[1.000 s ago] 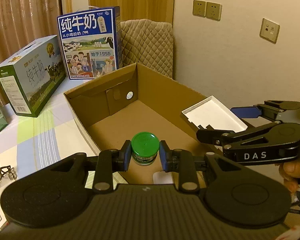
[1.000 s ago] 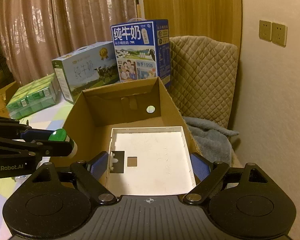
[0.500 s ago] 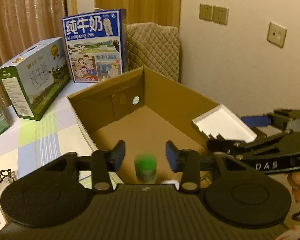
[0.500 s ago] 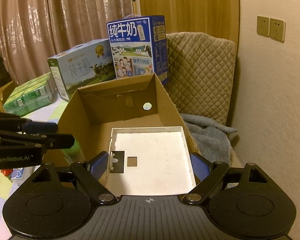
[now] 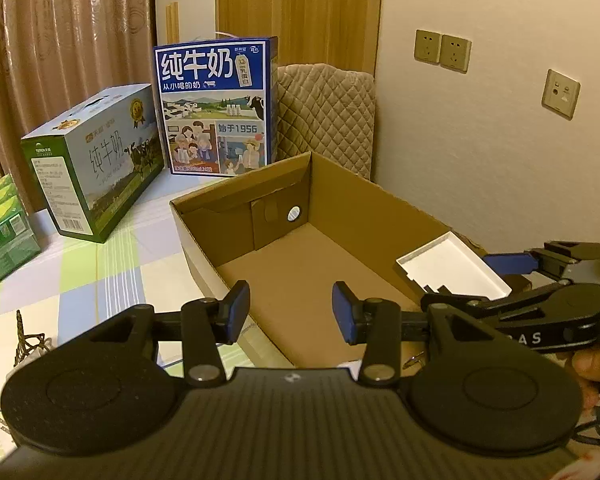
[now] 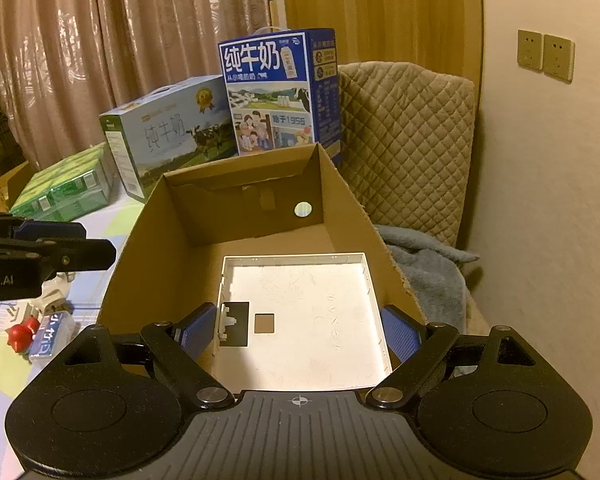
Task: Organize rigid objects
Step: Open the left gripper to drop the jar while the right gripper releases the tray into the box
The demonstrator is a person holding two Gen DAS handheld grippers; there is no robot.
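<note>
An open cardboard box (image 5: 340,208) lies on the checked cloth, and its floor shows bare brown in the left wrist view. My left gripper (image 5: 292,312) hangs over the box's near end, open, with nothing between its blue pads (image 5: 236,308). The green-lidded jar is out of sight in both views. My right gripper (image 6: 300,328) is shut on a white square tray (image 6: 308,300), its pads against the tray's two side walls. The tray (image 5: 452,268) hovers above the box's right side (image 6: 340,184). In the right wrist view, my left gripper (image 6: 96,244) reaches in from the left edge.
Behind the box stand a blue milk carton (image 5: 216,108) and a green-and-white milk case (image 5: 92,160); green packs (image 5: 0,232) sit far left. A quilted chair (image 6: 404,140) with a grey blanket (image 6: 428,264) is to the right. Small items (image 6: 40,328) lie left of the box.
My left gripper opened and let go of the green-lidded jar, which dropped out of sight. The left gripper then drew back a little. The right gripper and its tray held still.
</note>
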